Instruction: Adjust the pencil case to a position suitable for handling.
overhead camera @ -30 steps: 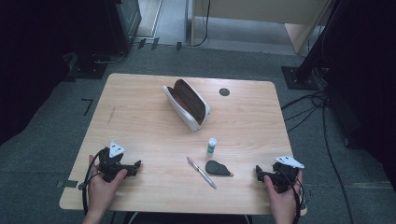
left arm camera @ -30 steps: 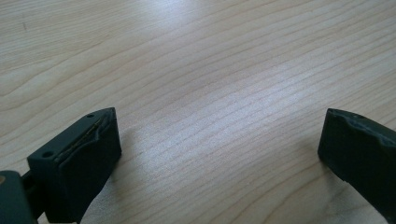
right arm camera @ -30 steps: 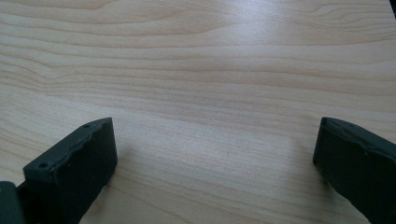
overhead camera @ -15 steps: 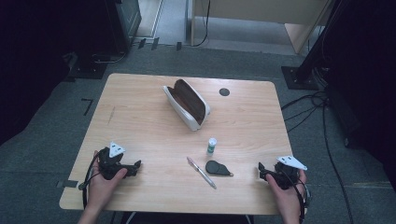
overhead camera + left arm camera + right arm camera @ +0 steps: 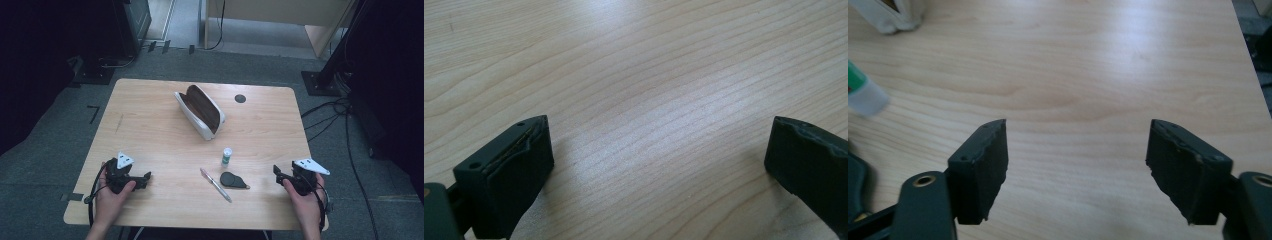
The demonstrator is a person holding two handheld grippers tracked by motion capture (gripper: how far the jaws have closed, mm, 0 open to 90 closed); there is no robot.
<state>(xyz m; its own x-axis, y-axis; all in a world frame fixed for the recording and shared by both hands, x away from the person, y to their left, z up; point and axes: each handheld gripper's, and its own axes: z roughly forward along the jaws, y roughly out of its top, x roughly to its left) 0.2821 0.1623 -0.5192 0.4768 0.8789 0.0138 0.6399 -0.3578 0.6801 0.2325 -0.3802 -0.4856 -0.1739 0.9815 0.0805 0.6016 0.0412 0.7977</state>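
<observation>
- Right gripper [image 5: 278,173] sits at the table's near right edge, jaws apart with only bare wood between them; they have just been closing partway, on nothing
- Left gripper [image 5: 145,177] rests at the near left, jaws spread wide and empty over the table [image 5: 150,130]
- Nearest to the right gripper, just off its jaw tips toward the table's middle, lies a flat black teardrop-shaped piece [image 5: 233,180]; it looks light, rigid and low-lying, so a pinch across its narrow tail or edges seems best, and it may slide on the smooth wood
- Beside that, farther from the right gripper, a pen [image 5: 215,184] lies slantwise: slim, stiff, apt to roll; grip it across the barrel's middle
- Beyond the black piece stands a small white-and-green bottle [image 5: 226,156], light and easily tipped
- Farther off, an open glasses case [image 5: 200,111], its shell probably stiff
- Count: one black piece, one pen, one bottle, one case, two grippers
</observation>
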